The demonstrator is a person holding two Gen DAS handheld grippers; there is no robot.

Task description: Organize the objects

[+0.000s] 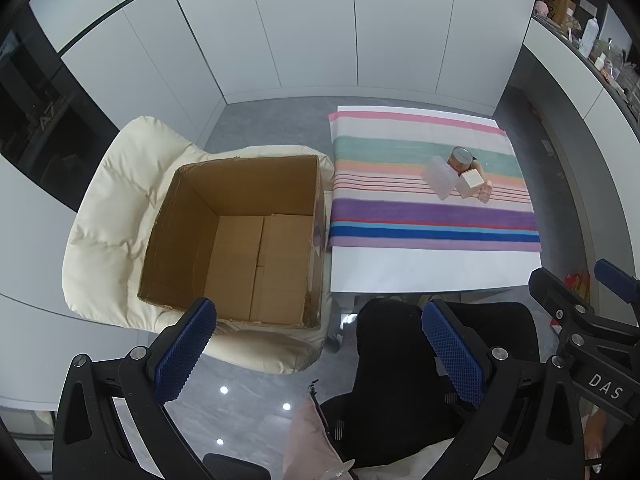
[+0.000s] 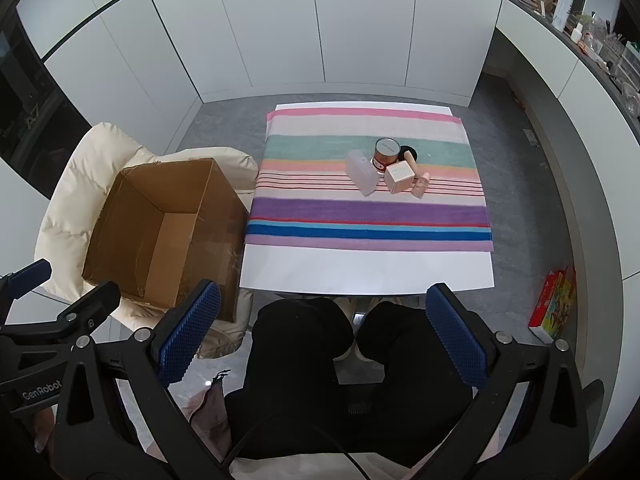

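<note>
An open empty cardboard box [image 1: 240, 236] [image 2: 164, 236] sits on a cream padded chair [image 1: 108, 216] left of the table. On the striped cloth [image 2: 372, 216] [image 1: 432, 220] lies a cluster: a clear plastic case [image 2: 363, 172] [image 1: 441, 177], a red-brown round tin [image 2: 386, 154] [image 1: 461, 159], a small pink carton [image 2: 399, 176] [image 1: 471, 182], a small pink bottle [image 2: 421, 185] [image 1: 485, 193] and a black lid [image 2: 409, 152]. My left gripper [image 1: 320, 354] is open and empty, above the floor between the box and my lap. My right gripper [image 2: 324, 336] is open and empty, over my lap in front of the table.
The white table [image 2: 360, 272] has a bare front strip. My black-trousered knees [image 2: 352, 344] sit under its front edge. A colourful box [image 2: 554, 300] stands on the floor at the right. A cluttered counter [image 2: 592, 40] runs along the right wall.
</note>
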